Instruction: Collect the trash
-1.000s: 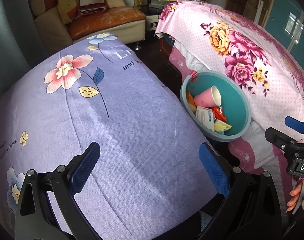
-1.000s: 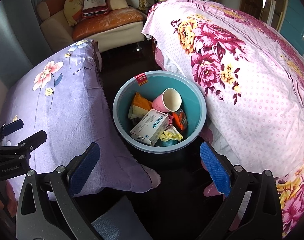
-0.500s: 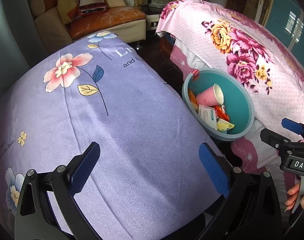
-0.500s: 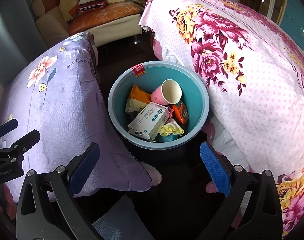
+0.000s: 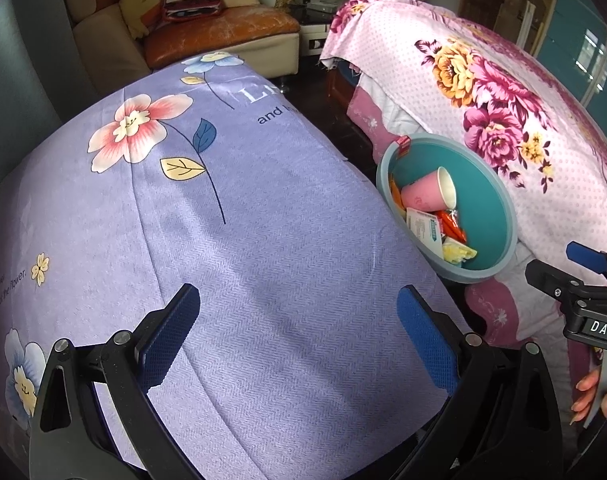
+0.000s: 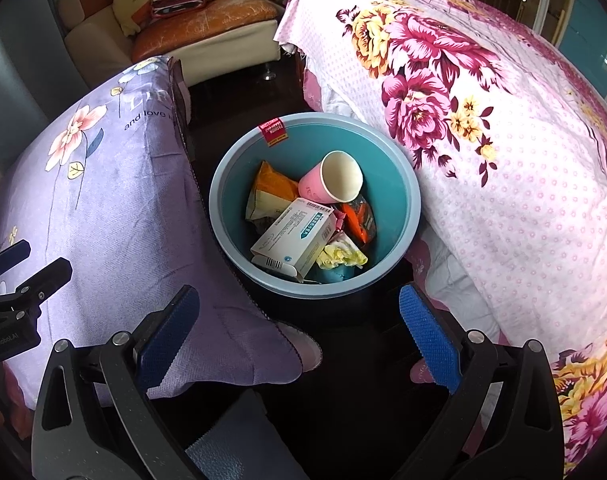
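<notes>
Both tongs stand apart and empty: the left tongs [image 5: 299, 340] hang over the lilac flowered cover [image 5: 243, 260], the right tongs [image 6: 299, 336] over the dark floor [image 6: 343, 380] just short of the teal bin [image 6: 407, 216]. The bin sits between that cover on its left and the pink rose-print bed [image 6: 523, 184] on its right. Inside lie one pink paper cup [image 6: 327, 182], one white carton [image 6: 293, 236], two orange wrappers and one yellow crumple [image 6: 341, 256]. Beyond the bin stands a sofa [image 6: 207, 36].

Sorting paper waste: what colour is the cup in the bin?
Pink outside, cream inside: paper cup, clearest in the right wrist view.
</notes>
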`<action>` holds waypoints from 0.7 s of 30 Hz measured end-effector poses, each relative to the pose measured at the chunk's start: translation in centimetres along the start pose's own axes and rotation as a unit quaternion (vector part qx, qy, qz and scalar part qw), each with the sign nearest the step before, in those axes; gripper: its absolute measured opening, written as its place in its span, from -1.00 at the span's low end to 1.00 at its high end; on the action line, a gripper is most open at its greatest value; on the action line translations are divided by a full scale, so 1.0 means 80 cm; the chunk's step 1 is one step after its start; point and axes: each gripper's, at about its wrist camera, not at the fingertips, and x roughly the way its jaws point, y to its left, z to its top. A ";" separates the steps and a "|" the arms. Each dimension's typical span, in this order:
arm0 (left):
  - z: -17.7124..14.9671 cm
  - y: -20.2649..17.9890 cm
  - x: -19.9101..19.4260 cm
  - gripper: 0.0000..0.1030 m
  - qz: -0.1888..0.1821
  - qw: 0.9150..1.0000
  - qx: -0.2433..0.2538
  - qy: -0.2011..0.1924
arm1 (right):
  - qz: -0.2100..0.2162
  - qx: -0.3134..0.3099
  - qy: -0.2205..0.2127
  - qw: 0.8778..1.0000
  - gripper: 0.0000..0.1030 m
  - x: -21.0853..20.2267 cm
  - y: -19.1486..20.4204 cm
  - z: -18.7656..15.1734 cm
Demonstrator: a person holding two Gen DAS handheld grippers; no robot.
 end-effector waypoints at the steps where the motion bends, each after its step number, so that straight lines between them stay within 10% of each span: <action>1: 0.000 0.000 0.000 0.92 0.000 1.000 0.000 0.000 | -0.001 -0.001 0.001 1.000 0.86 0.001 0.001 0.000; 21: -0.003 0.016 -0.004 0.92 -0.006 1.000 -0.015 -0.004 | -0.016 -0.017 0.002 1.000 0.86 -0.006 0.020 0.007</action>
